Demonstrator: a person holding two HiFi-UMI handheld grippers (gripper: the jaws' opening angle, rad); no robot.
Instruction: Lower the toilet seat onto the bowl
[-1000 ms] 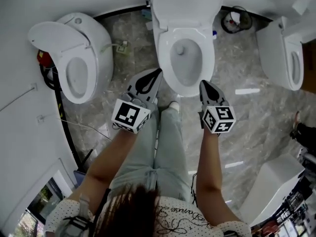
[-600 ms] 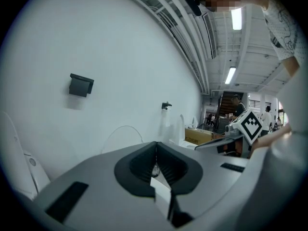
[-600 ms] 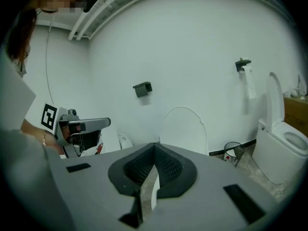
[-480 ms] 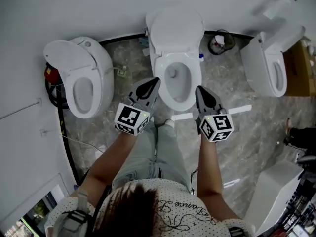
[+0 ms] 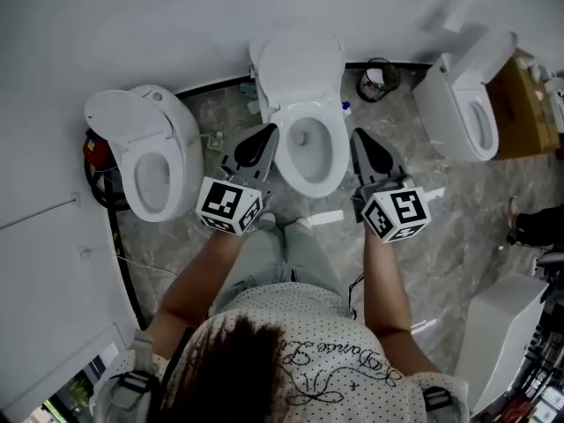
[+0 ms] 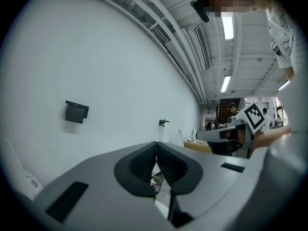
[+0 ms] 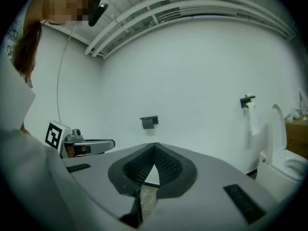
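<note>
The middle toilet stands against the wall with its lid raised. A white ring surrounds the bowl opening; I cannot tell whether the seat is up with the lid or down. My left gripper is shut and empty, held in the air at the bowl's left side. At the right side my right gripper is likewise shut with nothing in it. In the left gripper view the left gripper points at the bare wall. The right gripper in its own view also faces the wall.
A second toilet with its lid up stands at the left, a third toilet at the right. A small bin sits between the middle and right ones. A cardboard box is far right. A black holder hangs on the wall.
The head view has drawn back, so the toilets look smaller. Both grippers stay shut and now flank the bowl's sides rather than its front edge.
</note>
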